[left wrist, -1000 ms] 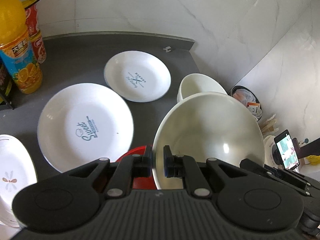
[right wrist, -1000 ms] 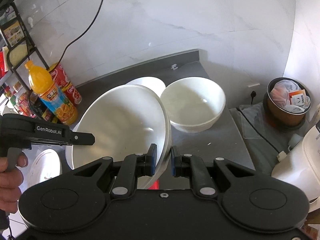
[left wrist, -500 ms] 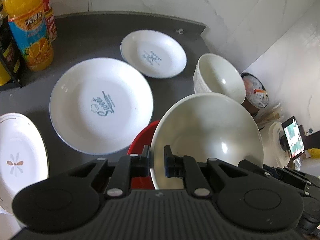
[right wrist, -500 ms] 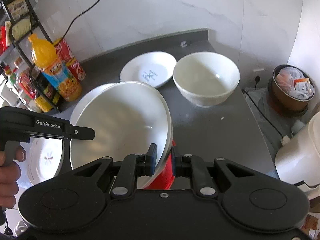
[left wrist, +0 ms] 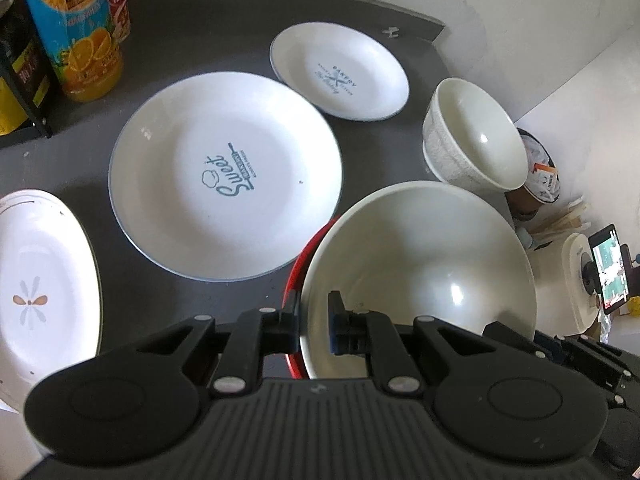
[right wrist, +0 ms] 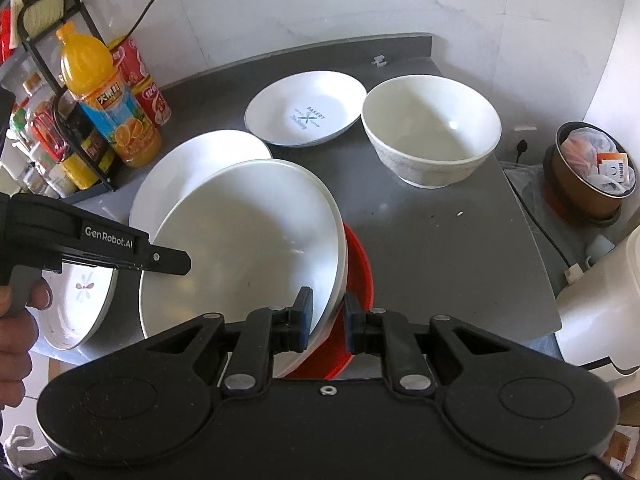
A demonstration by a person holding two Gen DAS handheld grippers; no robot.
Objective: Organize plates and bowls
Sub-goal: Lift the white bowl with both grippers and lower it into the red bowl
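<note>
Both grippers hold one large white bowl [left wrist: 420, 264] by opposite sides of its rim. My left gripper [left wrist: 314, 312] is shut on the left rim. My right gripper [right wrist: 326, 316] is shut on the right rim of the bowl [right wrist: 240, 248], which tilts. A red dish [left wrist: 294, 280] lies right under it, mostly hidden, and I cannot tell if they touch. A smaller white bowl [right wrist: 432, 132] stands at the back right. On the grey counter [right wrist: 440, 240] lie a big "Sweet" plate [left wrist: 224, 176], a small "Bakery" plate [left wrist: 340, 76] and a flower-patterned plate [left wrist: 36, 288].
An orange juice bottle [right wrist: 108, 100], red cans [right wrist: 144, 80] and a black wire rack [right wrist: 52, 92] crowd the back left. Beyond the counter's right edge sit a brown bin [right wrist: 596, 168] and a white appliance [right wrist: 600, 312]. A hand [right wrist: 16, 312] holds the left gripper.
Both grippers have carried the large bowl back from the smaller bowl and down over the red dish. More of the plates and counter shows now.
</note>
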